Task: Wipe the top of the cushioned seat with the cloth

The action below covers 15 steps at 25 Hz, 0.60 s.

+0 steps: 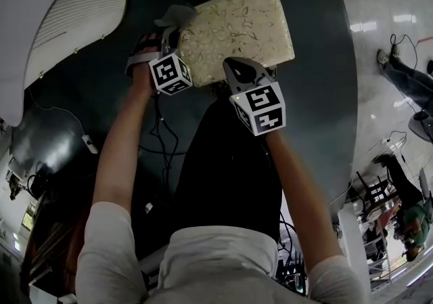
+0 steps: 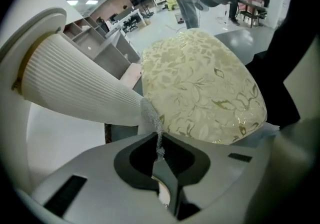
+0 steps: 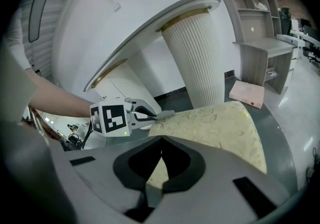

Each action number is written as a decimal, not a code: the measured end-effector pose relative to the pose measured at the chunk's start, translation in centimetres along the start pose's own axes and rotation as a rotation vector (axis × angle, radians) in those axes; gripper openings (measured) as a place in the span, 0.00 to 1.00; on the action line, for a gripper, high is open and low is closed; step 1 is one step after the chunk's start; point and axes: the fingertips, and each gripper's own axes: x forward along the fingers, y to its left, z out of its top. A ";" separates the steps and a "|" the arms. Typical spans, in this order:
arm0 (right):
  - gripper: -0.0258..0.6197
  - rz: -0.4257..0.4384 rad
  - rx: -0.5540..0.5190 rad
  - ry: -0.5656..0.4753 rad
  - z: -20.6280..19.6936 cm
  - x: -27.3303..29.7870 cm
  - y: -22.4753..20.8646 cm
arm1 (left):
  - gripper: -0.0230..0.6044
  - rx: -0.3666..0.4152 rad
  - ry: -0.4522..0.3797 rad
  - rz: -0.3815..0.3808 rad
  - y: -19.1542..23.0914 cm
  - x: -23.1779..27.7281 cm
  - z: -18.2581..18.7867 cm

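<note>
Cloth (image 2: 151, 115) is pinched in the left gripper (image 2: 159, 154) jaws at the cushioned seat (image 2: 200, 83) corner. It's probably best dragged flat across the top. The right gripper (image 3: 161, 143) jaws are pressed together, empty.

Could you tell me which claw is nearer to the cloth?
Left. The left claw is shut on the cloth at the left corner of the cushioned seat; the right claw sits at its near edge, apart from the cloth.
</note>
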 end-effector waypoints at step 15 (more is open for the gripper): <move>0.05 -0.039 0.062 0.030 -3.3 -0.5 -2.0 | 0.10 -0.196 -0.108 -0.155 -5.7 -1.4 1.7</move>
